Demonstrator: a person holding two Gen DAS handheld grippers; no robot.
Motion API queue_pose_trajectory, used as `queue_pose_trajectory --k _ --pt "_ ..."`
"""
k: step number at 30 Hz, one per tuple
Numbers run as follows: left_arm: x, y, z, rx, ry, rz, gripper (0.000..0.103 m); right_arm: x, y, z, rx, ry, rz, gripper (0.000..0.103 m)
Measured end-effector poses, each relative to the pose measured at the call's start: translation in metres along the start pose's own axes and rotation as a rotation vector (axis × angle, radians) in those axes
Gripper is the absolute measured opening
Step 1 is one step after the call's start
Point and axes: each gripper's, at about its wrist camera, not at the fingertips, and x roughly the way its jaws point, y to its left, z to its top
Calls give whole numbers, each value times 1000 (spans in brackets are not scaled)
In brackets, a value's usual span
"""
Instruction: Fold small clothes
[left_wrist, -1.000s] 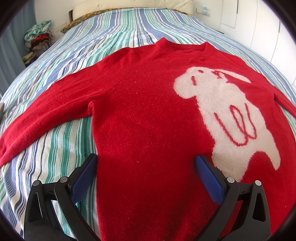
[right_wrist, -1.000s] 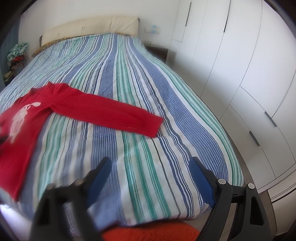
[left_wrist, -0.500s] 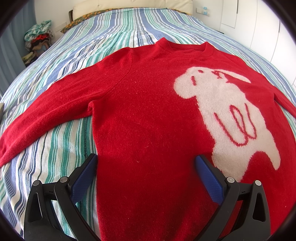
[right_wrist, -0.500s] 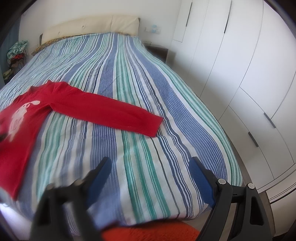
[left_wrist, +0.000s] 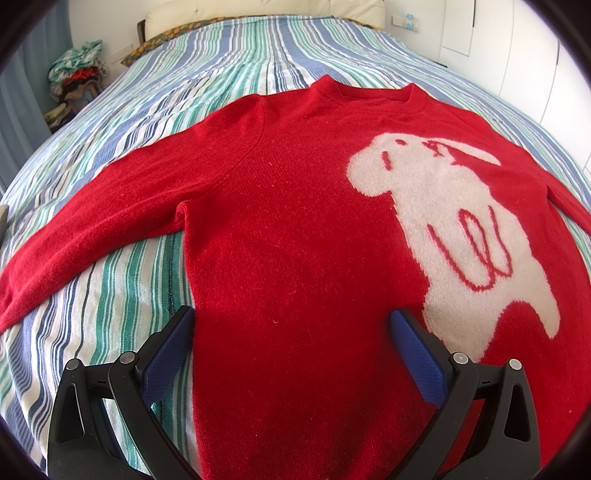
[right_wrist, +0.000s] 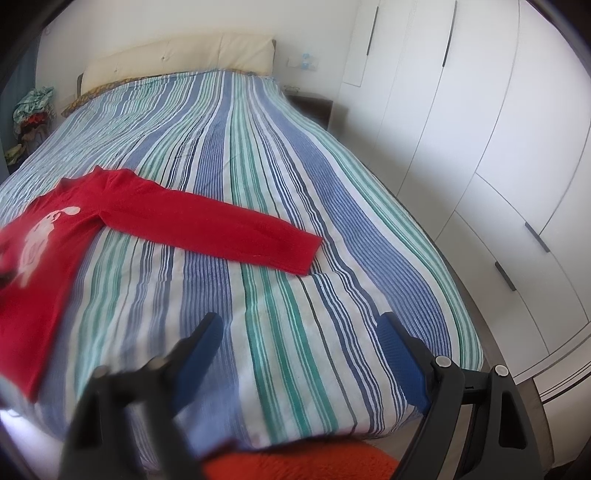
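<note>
Lying flat and unfolded across frame centre: red sweater (left_wrist: 295, 229), sleeves spread on striped bed (right_wrist: 280, 155). Hovering wide open, gripping nothing: left gripper (left_wrist: 291, 332), right gripper (right_wrist: 299, 332). Remaining: every fold.

one red sweater (left_wrist: 295, 236) with one white animal figure (left_wrist: 454, 221), one striped bed (right_wrist: 280, 206), two grippers, left (left_wrist: 291, 328) and right (right_wrist: 299, 332), one clothes heap (left_wrist: 75, 81), one headboard (right_wrist: 177, 55).
</note>
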Motion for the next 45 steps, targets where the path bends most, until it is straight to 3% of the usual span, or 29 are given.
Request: queue_pose_trajectory --k 16,21,23,25,28,30,32,36,38,40,41,43,44,45 --pt "0 0 0 2 0 1 103 -2 -4 1 29 -13 31 85" --pt "0 -2 0 6 -3 8 103 2 -7 -1 46 23 53 85" --pt "3 0 1 -5 10 -8 103 5 -13 4 83 52 101 85" --pt "5 3 5 -15 33 -24 103 3 -23 15 189 52 230 85" --pt "-1 10 10 -42 53 -67 102 5 -42 37 464 -11 480 85" --pt "-17 19 13 -85 42 -67 101 25 -47 48 619 -14 586 85" --pt "-43 29 15 -135 -4 -58 101 64 -45 49 745 45 663 85" --pt "-100 41 12 -131 -140 0 102 141 -47 14 1013 197 571 83" --pt "-117 47 7 -125 -186 31 102 162 -51 0 1128 201 522 80" --pt "-118 54 -1 -132 -183 52 102 175 -54 3 1152 154 496 78" --pt "-112 57 -5 -140 -164 67 102 182 -55 7 1150 137 486 70" --pt "-99 65 -16 -172 -117 119 102 194 -55 15 1127 114 478 41" --pt "-94 70 -22 -196 -103 139 102 199 -56 18 1102 128 454 5" --pt "-91 75 -29 -223 -98 149 101 200 -57 20 1086 146 405 5"
